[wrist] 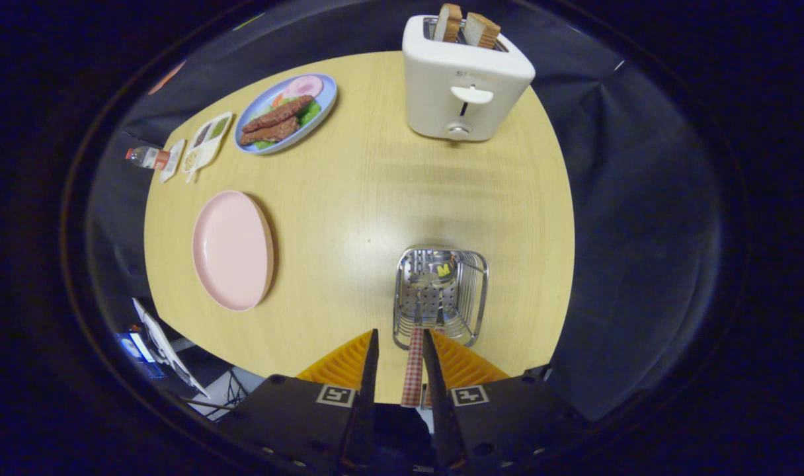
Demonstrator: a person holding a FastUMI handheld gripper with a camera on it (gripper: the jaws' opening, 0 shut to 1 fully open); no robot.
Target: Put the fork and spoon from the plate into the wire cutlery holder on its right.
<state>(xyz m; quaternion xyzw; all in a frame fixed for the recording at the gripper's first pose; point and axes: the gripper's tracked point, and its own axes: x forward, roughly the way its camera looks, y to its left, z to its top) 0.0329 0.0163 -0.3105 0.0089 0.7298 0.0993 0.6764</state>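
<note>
My gripper (400,344) hangs above the near part of the table (375,198), fingers narrowed w/ a checked-handled utensil (413,367) standing between them; both look pressed on the handle, tho the contact on the left side is hard to be sure of. Its metal end reaches down into the wire cutlery holder (440,294) just ahead of my fingertips; can't tell if it's the fork or the spoon. Another metal piece lies inside the holder, too blurred to name. Pink plate (232,250) sits to the holder's left, well apart, nothing on it. Beyond, a white toaster (461,86) w/ two bread slices (467,26) up; far left a blue plate of food (286,114), a small divided tray (207,140) & a bottle (144,157) beside it.
</note>
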